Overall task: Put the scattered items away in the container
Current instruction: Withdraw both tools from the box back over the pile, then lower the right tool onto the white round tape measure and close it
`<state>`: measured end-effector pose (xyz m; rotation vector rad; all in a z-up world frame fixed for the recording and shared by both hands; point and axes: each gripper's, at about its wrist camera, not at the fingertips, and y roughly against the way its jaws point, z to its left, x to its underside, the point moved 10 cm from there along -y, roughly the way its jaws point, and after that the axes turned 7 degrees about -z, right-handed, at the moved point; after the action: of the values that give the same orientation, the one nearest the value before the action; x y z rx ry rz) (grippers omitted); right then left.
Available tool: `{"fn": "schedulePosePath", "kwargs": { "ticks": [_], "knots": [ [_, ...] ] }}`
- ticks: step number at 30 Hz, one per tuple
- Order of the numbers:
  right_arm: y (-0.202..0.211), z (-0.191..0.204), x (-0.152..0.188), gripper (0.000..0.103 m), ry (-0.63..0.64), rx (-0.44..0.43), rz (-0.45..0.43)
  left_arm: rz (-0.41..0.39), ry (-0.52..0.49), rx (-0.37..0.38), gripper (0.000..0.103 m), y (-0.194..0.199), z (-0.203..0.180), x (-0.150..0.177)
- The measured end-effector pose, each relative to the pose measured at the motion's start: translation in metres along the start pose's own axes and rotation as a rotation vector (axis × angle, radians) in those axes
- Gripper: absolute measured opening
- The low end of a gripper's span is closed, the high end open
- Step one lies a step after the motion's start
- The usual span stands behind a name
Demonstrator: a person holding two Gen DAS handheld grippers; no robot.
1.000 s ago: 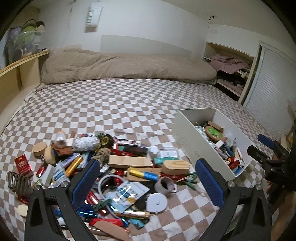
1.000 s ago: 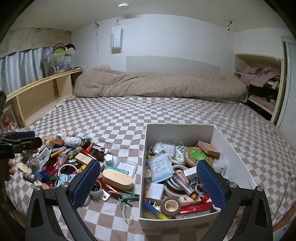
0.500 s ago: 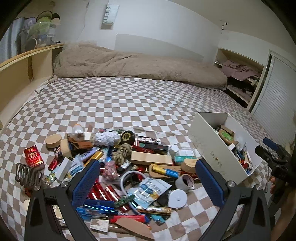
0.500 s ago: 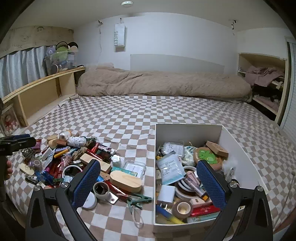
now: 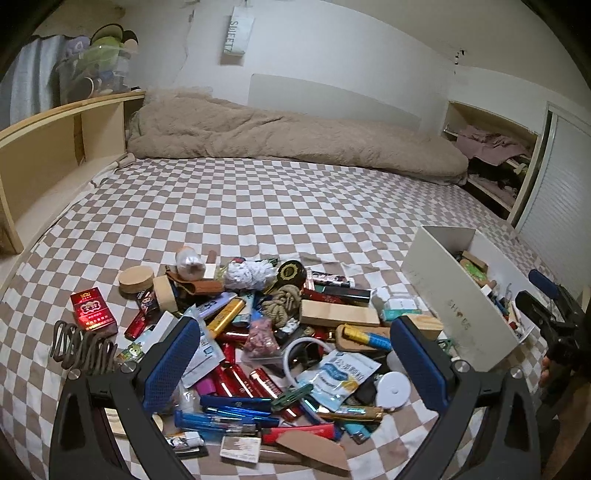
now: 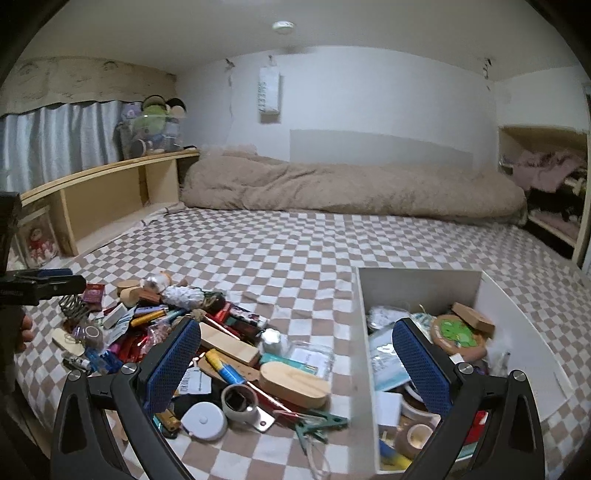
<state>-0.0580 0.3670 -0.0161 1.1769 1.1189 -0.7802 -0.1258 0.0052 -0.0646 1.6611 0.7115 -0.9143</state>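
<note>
Hovering above the heap of scattered items on the checked bed, the left tongs stand released, jaws wide and empty; the right tongs are likewise spread and hold nothing, straddling the near wall of the white container, which sits on the bed just right of the heap and is already partly filled. The step in hand is judged to be choosing a first piece: a firm, free-lying object at the heap's edge, such as the wooden block or the white tape measure, should suit better than the flat blue-and-white sachet or the pens buried among lighters; descend with the jaws across the narrow side, close fully before lifting, and clear the container's wall before release, lest neighbours be dragged. Legible writing is sparse: a wall hanging reads roughly "SWEET"; the container's outer wall carries faint lettering, perhaps "SH" and "US"; the red cigarette packet and the sachet bear characters too small to read.
</note>
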Motion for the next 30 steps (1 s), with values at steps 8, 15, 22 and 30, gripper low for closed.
{"fn": "schedulePosePath", "kwargs": {
  "ticks": [8, 15, 22, 30],
  "knots": [
    [-0.014, 0.036, 0.026, 0.103, 0.046, -0.086, 0.032, 0.042, -0.057, 0.03, 0.103, -0.006, -0.001, 0.027],
    [-0.022, 0.057, 0.052, 0.103, 0.071, -0.127, 0.086, 0.124, -0.087, 0.07, 0.103, -0.016, -0.009, 0.057],
    [-0.037, 0.071, 0.079, 0.103, 0.088, -0.16, 0.153, 0.205, -0.108, 0.105, 0.103, -0.023, -0.012, 0.084],
    [-0.05, 0.08, 0.117, 0.103, 0.101, -0.194, 0.251, 0.307, -0.123, 0.152, 0.103, -0.036, -0.015, 0.12]
  ]
}}
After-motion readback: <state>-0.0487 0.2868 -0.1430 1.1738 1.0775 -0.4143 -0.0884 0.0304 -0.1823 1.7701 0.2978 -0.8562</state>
